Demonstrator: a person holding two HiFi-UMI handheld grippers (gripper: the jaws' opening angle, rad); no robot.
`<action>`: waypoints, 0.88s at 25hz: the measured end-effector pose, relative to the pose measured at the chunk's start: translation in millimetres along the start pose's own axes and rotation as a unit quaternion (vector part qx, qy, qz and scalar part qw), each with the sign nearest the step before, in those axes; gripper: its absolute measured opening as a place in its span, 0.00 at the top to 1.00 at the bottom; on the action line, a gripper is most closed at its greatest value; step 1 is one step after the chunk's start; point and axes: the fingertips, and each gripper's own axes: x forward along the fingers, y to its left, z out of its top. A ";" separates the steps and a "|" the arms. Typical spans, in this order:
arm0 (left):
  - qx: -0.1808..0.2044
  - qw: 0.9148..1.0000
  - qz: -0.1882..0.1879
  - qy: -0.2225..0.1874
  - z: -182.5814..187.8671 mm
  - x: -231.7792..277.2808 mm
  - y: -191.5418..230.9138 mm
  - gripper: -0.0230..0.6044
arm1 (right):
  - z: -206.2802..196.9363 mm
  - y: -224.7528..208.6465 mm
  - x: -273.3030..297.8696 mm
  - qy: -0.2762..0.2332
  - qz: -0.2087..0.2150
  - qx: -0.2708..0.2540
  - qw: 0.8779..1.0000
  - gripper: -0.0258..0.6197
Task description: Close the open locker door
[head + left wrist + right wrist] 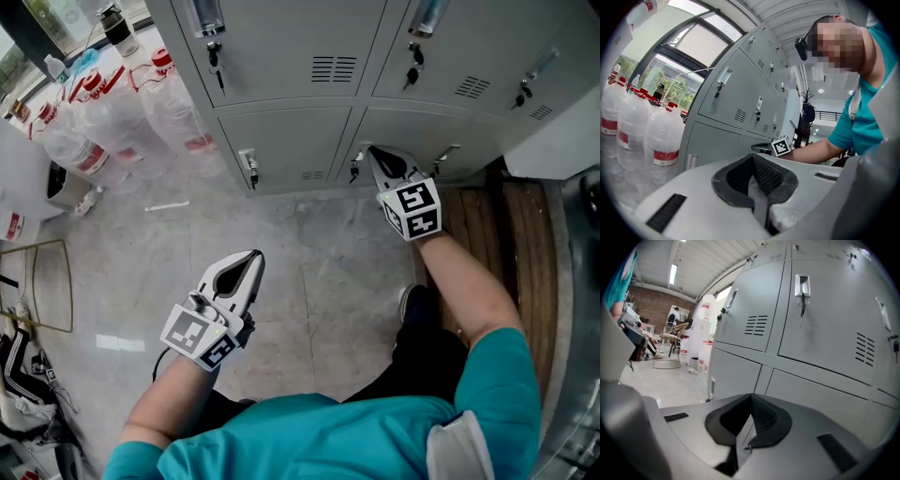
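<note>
The locker door (405, 127), set in the bottom row and seen flush with its neighbours, is closely faced at its lock edge by the right gripper (375, 153), jaws pressed together on nothing, while the left gripper (251, 261) is held well back over the floor (319, 244), likewise closed and empty.

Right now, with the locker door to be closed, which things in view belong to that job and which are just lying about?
Job: lower right grey metal locker door; right gripper, jaws together, tip at that door's edge.

Lying about: big clear plastic water bottles with red caps; brown wooden slats on the floor; left gripper, shut, away from the lockers.
</note>
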 end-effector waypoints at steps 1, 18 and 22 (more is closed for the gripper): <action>-0.001 1.000 -0.003 0.002 -1.5 2.3 -1.3 0.96 | -2.2 11.0 -10.7 -0.004 0.023 0.007 1.000 0.96; 0.002 0.998 -0.060 0.031 -23.4 49.2 -20.8 0.96 | -28.1 69.4 -150.2 -0.056 0.153 0.142 0.976 0.96; 0.010 0.997 -0.066 0.029 -22.2 56.9 -27.7 0.96 | -32.5 66.0 -156.8 -0.055 0.149 0.138 0.978 0.96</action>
